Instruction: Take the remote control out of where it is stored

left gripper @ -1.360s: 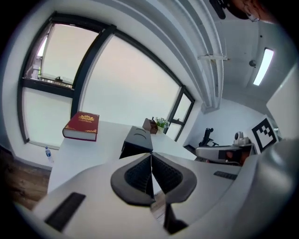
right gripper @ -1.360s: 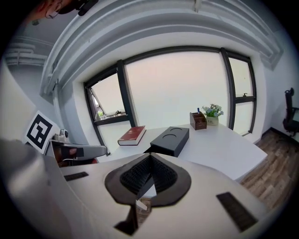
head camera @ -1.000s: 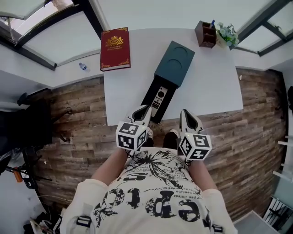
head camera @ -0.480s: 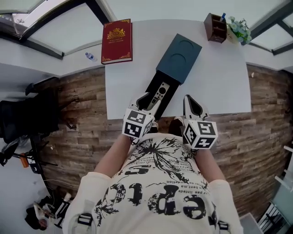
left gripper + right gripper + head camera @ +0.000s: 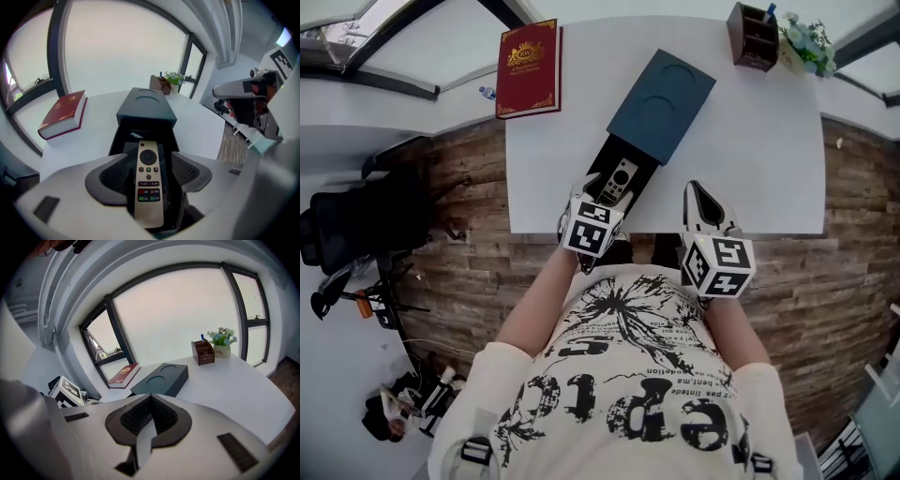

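Note:
A pale gold remote control (image 5: 149,183) lies in the black drawer (image 5: 605,159) pulled out of a dark teal box (image 5: 662,92) on the white table (image 5: 750,159). In the head view the remote control (image 5: 622,178) shows just past my left gripper (image 5: 592,190). My left gripper (image 5: 150,157) is over the drawer with its jaws either side of the remote. They have just been opening, and the pads (image 5: 115,176) stand clear of it. My right gripper (image 5: 697,192) hovers at the table's near edge, right of the drawer. In its own view my right gripper (image 5: 150,399) is shut and empty.
A red book (image 5: 528,68) lies at the table's far left. A brown desk organizer (image 5: 754,36) and a small plant (image 5: 806,47) stand at the far right corner. A small bottle (image 5: 487,92) lies on the ledge at left. A black chair (image 5: 356,225) stands on the floor.
My left gripper has moved forward and down from the table's edge over the drawer, and its jaws have opened around the remote. My right gripper has moved forward to the table's edge.

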